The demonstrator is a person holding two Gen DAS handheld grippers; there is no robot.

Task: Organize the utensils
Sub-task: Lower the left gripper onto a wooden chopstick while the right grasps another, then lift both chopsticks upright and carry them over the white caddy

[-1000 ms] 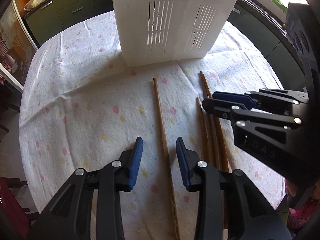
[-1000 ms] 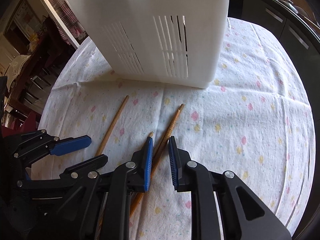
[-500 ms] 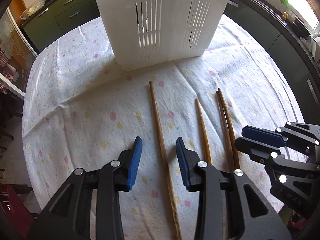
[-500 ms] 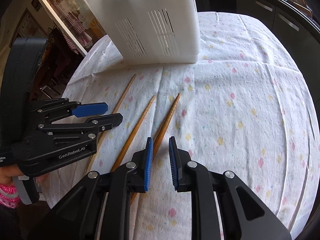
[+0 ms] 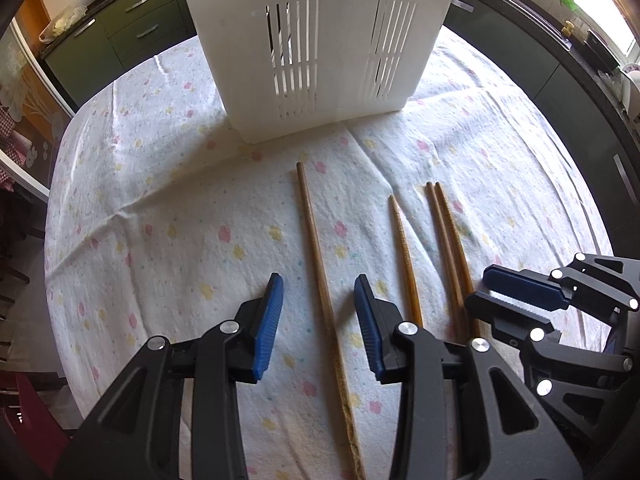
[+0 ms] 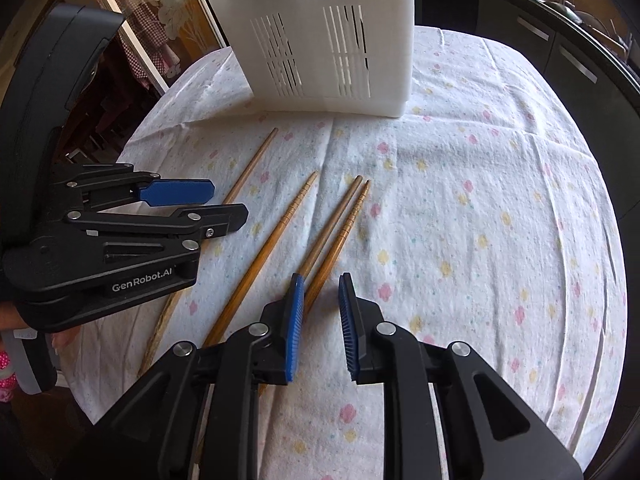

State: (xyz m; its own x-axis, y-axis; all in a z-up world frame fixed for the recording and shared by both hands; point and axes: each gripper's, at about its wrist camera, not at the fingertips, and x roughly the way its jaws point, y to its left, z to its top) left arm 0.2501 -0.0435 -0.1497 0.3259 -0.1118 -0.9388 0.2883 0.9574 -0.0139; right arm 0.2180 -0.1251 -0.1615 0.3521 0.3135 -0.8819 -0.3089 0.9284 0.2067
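- Four wooden chopsticks lie flat on the tablecloth (image 5: 168,208), all on the near side of the white slotted basket (image 5: 316,40), none touching it.
- The long chopstick (image 5: 318,264) lies nearest the basket; its long axis runs from the basket's front wall back toward the camera, with the far tip just short of the basket's base.
- The ridged chopstick (image 5: 405,256) lies to the right of it, roughly parallel, its thin ringed tip pointing toward the basket.
- The pair of chopsticks (image 5: 448,240) lies farthest right of the basket's front, side by side and close together, tips toward the basket, spreading slightly toward the near ends.
- In the right wrist view the same sticks fan out, all leaning up and to the right toward the basket (image 6: 320,28): long chopstick (image 6: 250,168), ridged chopstick (image 6: 276,236), pair of chopsticks (image 6: 336,228).
- The left gripper (image 5: 318,312) is spread wide, its blue pads on either side of the long chopstick, not touching it.
- The right gripper (image 6: 320,316) stands at a narrower gap, empty, with the near part of the pair passing beside and under its left pad.
- The basket stands upright on the cloth, with vertical slots in its walls.
- The cloth is white with small pink and yellow flowers, creased, over a rounded table.
- Beyond the basket stand dark green cabinets (image 5: 120,28) and a dark counter (image 5: 560,60); a bright window (image 5: 624,4) is at far right.
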